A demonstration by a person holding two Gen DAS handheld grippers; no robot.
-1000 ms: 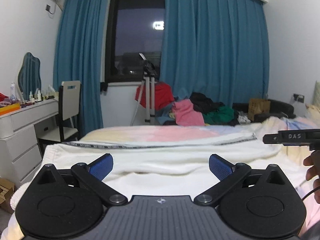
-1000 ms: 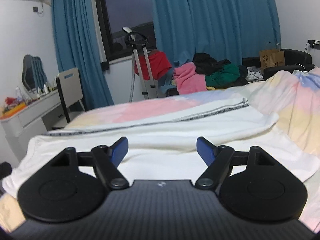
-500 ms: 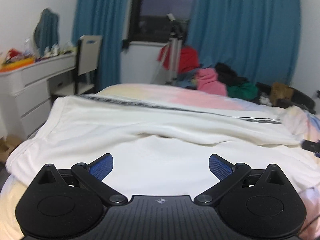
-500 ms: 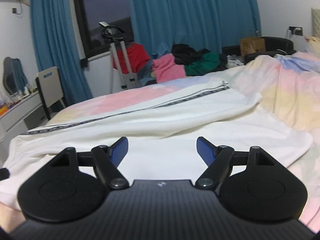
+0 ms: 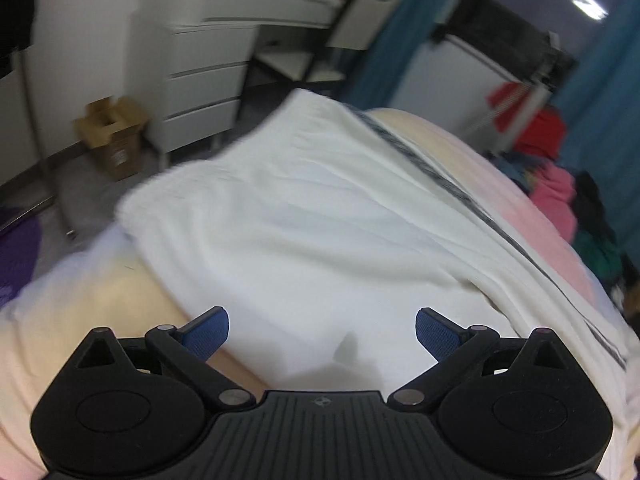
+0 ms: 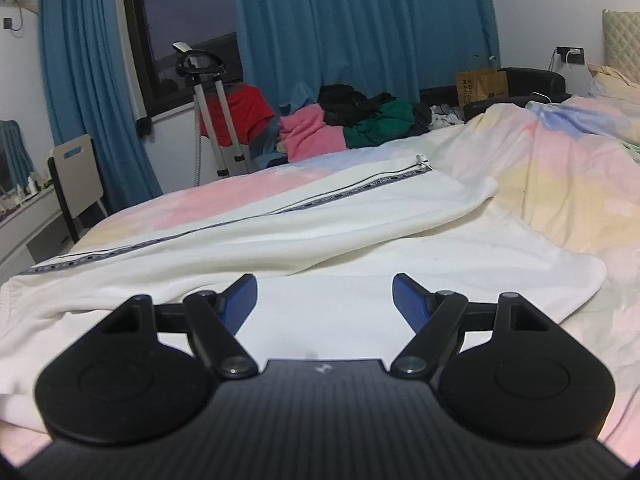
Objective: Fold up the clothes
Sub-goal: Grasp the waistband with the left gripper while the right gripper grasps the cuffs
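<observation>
A bed under a pastel cover fills both views. A white garment with a dark patterned stripe lies spread flat across the bed, one edge near its corner. The left gripper hangs over the garment's near edge, jaws apart, holding nothing. The right gripper hangs over the garment's middle, jaws likewise apart and empty.

I saw soft matt white cloth garment, matt black plastic right gripper, rough blue pads, brown cardboard box.
</observation>
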